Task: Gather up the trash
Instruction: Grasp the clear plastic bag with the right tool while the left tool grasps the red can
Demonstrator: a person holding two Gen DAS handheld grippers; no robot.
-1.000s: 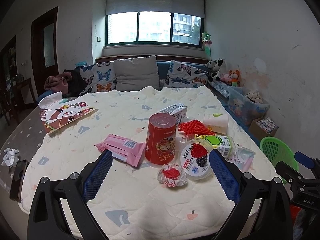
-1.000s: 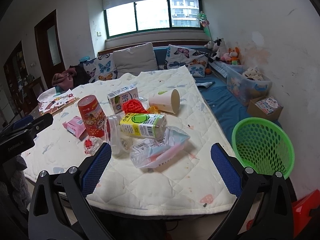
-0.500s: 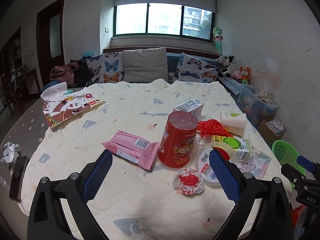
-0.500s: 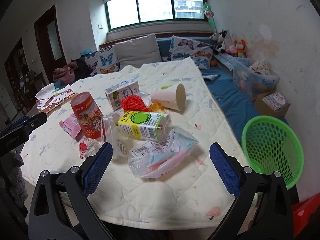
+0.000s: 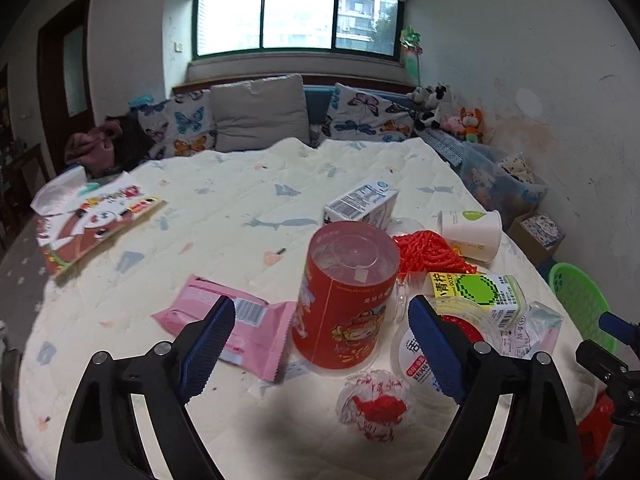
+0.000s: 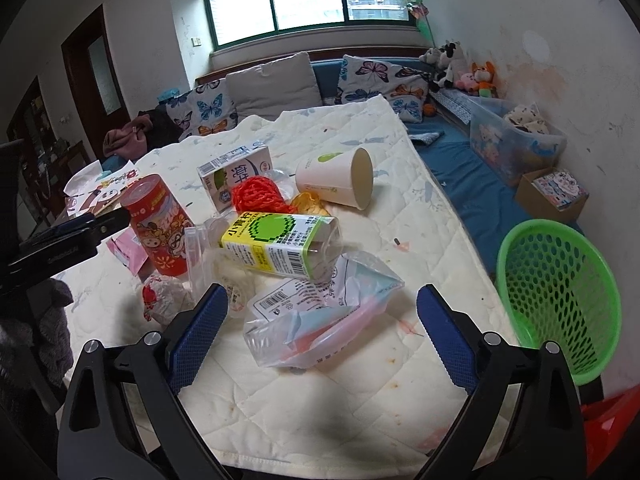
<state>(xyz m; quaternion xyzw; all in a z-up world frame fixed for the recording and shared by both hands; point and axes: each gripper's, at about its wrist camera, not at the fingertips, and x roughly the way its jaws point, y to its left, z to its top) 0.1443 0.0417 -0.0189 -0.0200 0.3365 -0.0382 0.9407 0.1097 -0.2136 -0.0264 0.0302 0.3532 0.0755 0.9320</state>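
Both grippers are hanging wide open, holding nothing: the left gripper (image 5: pixel 322 334) facing the red can (image 5: pixel 347 296), the right gripper (image 6: pixel 322 322) over the clear bag (image 6: pixel 320 312) near the green basket (image 6: pixel 558 296). Better to be straddling each squarely before closing.

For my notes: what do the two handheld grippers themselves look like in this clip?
Both match: the left gripper and right gripper have black Y-shaped plastic arms with silver round bolts and textured blue finger pads. No sleeves or cables show. White lettering on one body is unreadable.
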